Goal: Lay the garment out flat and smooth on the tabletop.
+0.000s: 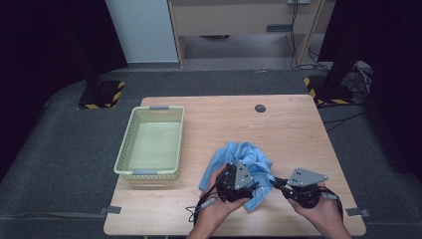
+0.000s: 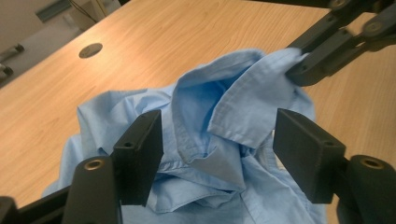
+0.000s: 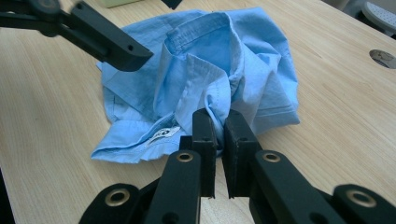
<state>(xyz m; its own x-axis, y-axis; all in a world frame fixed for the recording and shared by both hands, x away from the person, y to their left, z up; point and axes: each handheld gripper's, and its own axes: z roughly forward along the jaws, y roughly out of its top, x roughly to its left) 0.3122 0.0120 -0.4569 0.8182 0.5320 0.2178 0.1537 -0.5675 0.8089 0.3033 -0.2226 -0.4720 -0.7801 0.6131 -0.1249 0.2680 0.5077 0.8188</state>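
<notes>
Both tools meet the blue shirt [image 1: 249,167]: right tool [image 3: 220,140] pinching its collar, left tool [image 2: 217,154] spread wide, basket [image 1: 124,149] aside.

Shirt [image 2: 219,140] lower part cut off; label [image 3: 161,134] print seemingly unreadable.

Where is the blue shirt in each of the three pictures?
High view: the blue shirt lies near the table's front edge, between the two hands.
Left gripper view: it sits in the middle, between the open jaws.
Right gripper view: upper middle, pinched in the shut jaws.
Shared landmark: the round dark hole in the table.
</notes>
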